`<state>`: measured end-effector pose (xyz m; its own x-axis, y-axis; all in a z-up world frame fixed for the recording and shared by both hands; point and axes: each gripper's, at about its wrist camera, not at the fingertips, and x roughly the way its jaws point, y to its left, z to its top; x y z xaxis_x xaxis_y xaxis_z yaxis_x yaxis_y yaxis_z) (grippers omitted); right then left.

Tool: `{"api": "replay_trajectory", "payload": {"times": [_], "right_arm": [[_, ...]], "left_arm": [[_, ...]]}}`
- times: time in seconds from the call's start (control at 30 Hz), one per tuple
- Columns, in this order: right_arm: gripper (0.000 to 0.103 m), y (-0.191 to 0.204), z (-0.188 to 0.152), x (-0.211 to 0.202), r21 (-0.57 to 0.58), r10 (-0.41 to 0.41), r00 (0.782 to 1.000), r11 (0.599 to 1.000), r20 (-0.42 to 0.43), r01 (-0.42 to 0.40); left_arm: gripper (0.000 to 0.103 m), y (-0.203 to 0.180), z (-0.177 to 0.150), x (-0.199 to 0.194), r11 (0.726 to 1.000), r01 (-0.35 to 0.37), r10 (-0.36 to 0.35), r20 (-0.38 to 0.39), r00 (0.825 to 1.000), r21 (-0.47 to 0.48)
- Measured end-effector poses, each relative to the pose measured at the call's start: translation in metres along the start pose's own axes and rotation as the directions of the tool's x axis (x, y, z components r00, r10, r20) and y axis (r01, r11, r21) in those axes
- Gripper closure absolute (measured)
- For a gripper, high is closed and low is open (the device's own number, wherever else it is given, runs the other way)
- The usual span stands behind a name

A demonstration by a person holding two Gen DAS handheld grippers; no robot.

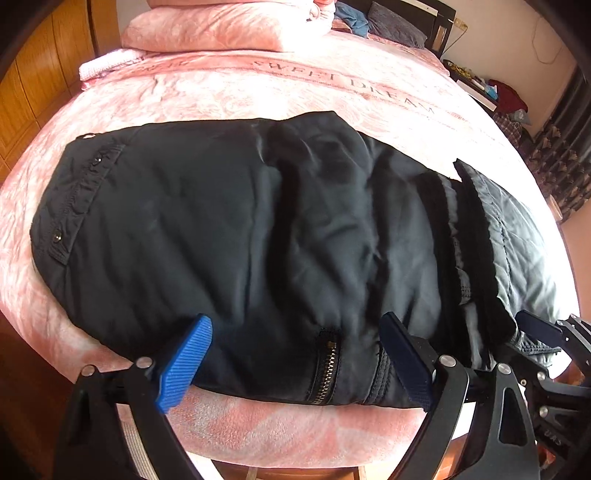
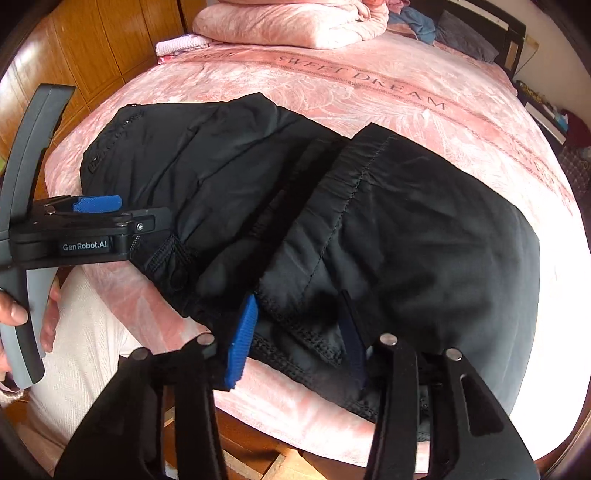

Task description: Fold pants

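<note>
Black padded pants lie folded across the pink bed cover, snap waistband to the left and a zipper at the near edge. My left gripper hovers over that near edge, open wide, its blue and navy fingers apart with nothing pinched. In the right wrist view the left gripper shows from the side, held by a hand. My right gripper has its fingers narrowed onto the stitched hem layers at the near right end, with cloth bunched between the pads. The right gripper also shows beside the left one.
A stack of folded pink quilts sits at the far end of the bed. A wooden wardrobe stands along the left side. A cluttered bedside table is at far right. The person's light-clad leg is at the bed's near edge.
</note>
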<state>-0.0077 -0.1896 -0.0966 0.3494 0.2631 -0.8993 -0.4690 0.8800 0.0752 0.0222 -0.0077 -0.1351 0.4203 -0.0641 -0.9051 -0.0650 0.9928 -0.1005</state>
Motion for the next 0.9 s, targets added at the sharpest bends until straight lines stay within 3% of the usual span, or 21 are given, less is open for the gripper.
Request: {"api": "replay_trajectory", "payload": {"times": [0.03, 0.1, 0.3, 0.43, 0.53, 0.63, 0.73, 0.83, 0.9], "right_arm": [[0.085, -0.003, 0.000, 0.001, 0.029, 0.025, 1.000, 0.999, 0.000, -0.025], [0.089, -0.007, 0.001, -0.004, 0.067, 0.043, 0.999, 0.997, 0.020, -0.044], [0.091, 0.003, 0.012, -0.040, 0.048, 0.107, 0.989, 0.992, 0.105, -0.113], [0.090, 0.016, 0.015, -0.028, 0.016, 0.092, 0.994, 0.996, 0.065, -0.093], [0.087, 0.025, 0.008, 0.004, 0.003, 0.079, 0.997, 0.997, -0.004, -0.079], [0.081, 0.026, 0.000, 0.021, 0.006, 0.074, 0.997, 0.997, -0.018, -0.074], [0.076, 0.024, 0.000, 0.014, 0.001, 0.099, 0.995, 0.995, -0.014, -0.099], [0.059, 0.016, 0.001, -0.006, 0.036, 0.183, 0.983, 0.982, -0.002, -0.183], [0.057, 0.010, 0.001, -0.026, 0.043, 0.207, 0.977, 0.977, 0.056, -0.210]], "left_arm": [[0.007, -0.002, -0.001, -0.001, 1.000, -0.007, 0.007, -0.003, 1.000, 0.014], [0.006, -0.002, -0.002, -0.001, 0.999, -0.017, 0.018, -0.009, 1.000, 0.036], [0.006, 0.008, -0.006, -0.004, 0.998, -0.045, 0.045, -0.004, 0.999, 0.048], [0.006, 0.017, -0.007, -0.008, 0.998, -0.059, 0.059, 0.008, 0.998, 0.034], [0.006, 0.019, -0.007, -0.006, 0.997, -0.063, 0.063, 0.001, 0.998, 0.034], [0.006, 0.017, -0.007, -0.002, 0.997, -0.062, 0.062, -0.006, 0.998, 0.041], [0.006, 0.013, -0.006, 0.003, 0.996, -0.066, 0.066, -0.005, 0.998, 0.063], [0.005, 0.014, -0.005, 0.009, 0.997, -0.055, 0.056, -0.017, 0.998, 0.057], [0.005, 0.016, -0.006, 0.011, 0.997, -0.046, 0.047, -0.017, 0.999, 0.055]]}}
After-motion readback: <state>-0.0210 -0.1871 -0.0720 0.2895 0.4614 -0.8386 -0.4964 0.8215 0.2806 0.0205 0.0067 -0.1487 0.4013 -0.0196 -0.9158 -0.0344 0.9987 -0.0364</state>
